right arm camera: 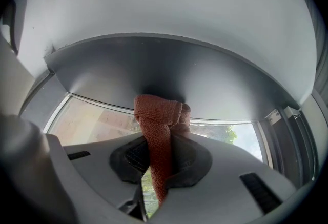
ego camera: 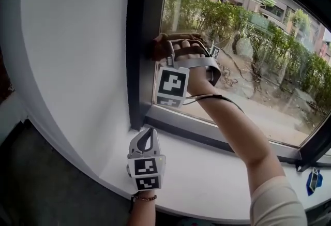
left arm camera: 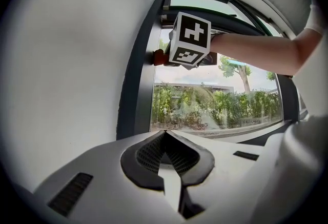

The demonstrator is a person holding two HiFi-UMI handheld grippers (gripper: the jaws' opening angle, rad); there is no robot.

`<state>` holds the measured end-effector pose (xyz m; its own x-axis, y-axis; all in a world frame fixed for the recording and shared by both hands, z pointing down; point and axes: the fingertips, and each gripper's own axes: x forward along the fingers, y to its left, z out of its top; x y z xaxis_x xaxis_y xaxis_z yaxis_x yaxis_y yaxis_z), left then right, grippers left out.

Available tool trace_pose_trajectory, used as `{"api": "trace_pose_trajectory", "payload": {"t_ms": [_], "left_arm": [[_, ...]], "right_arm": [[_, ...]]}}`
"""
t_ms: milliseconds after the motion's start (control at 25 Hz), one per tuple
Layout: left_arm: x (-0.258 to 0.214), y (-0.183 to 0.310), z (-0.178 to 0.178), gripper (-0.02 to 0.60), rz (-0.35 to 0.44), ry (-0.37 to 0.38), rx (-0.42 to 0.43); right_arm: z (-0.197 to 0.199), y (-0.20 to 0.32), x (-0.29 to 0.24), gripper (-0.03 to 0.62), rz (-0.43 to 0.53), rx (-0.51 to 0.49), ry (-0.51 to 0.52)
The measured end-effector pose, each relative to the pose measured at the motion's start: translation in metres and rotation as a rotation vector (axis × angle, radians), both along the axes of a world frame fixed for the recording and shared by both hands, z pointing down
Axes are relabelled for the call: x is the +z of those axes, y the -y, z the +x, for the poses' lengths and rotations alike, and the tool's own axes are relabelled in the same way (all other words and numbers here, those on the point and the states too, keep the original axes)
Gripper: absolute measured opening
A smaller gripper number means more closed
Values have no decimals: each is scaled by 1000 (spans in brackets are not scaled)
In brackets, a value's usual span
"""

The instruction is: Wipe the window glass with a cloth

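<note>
The right gripper (ego camera: 166, 48) is clenched on a rust-brown cloth (right arm camera: 158, 115), which sits at about 12 o'clock in the head view, pushed into the corner where the window glass (ego camera: 248, 64) meets the dark frame (ego camera: 138, 39). In the right gripper view the cloth is a narrow bunched strip pinched between the jaws, its folded end against the frame. The left gripper (ego camera: 147, 137) is at 6 o'clock, over the white sill (ego camera: 207, 168), jaws closed on nothing.

The likely risks:
- The wad is small, so a sweep toward 3 o'clock may cover only a thin band and leave streaks.
- Drag on the pane could tug the strip out of the pinch.
- If the fold rolls back, the hard jaw tips could scrape the glass.
- Pressing at the frame edge may clean the frame more than the pane
</note>
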<state>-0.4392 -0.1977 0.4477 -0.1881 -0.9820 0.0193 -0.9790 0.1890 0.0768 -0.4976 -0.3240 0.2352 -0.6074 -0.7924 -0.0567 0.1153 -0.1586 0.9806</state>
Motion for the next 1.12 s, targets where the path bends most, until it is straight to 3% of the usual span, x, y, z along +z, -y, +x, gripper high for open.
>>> {"api": "trace_pose_trajectory", "payload": {"t_ms": [160, 960, 1120], "left_arm": [[-4, -6, -7, 20, 14, -2, -27], [-14, -26, -31, 20, 39, -3, -104], [-20, -32, -35, 20, 41, 43, -125]], "right_arm": [[-2, -2, 13, 69, -18, -12, 9], [3, 0, 175, 69, -219, 52, -210], [3, -1, 207, 69, -266, 61, -251]]}}
